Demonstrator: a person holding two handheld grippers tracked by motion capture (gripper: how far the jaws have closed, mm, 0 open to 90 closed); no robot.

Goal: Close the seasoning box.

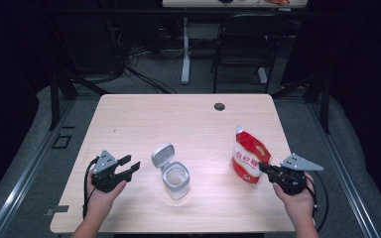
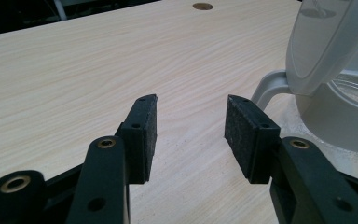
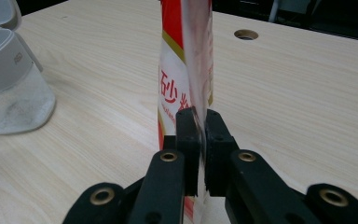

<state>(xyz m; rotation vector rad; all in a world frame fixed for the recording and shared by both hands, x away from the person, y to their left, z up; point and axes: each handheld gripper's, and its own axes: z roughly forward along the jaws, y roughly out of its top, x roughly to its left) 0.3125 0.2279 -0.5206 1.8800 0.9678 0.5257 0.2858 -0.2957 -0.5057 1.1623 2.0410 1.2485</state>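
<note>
Red-and-white pouch (image 1: 248,158) standing upright on the desk (image 1: 178,119), out at about four o'clock from the desk's middle, and the right claw (image 1: 264,167) has it by the side seam: in the right gripper view the two black pads are pinched nearly together on the thin edge of the pouch (image 3: 186,70), foil squeezed flat between them, red characters showing just above the grip. The pouch leans a touch, its torn top up at twelve o'clock. Across at nine o'clock from the pouch sits the clear jar (image 1: 175,181), near the front of the desk, its grey flip lid (image 1: 161,155) hinged open and tipped back toward eleven o'clock; the jar is well apart from the pouch. Further out at nine o'clock from the jar, the left claw (image 1: 129,166) rests low by the desk's front-left part, a hand wrapped round its body; the left gripper view has its pads spread wide with bare wood between them, nothing held, and the jar's lid (image 2: 324,42) looming at two o'clock just beyond the right-hand pad. A round cable hole (image 1: 219,106) sits at the far edge, twelve o'clock
</note>
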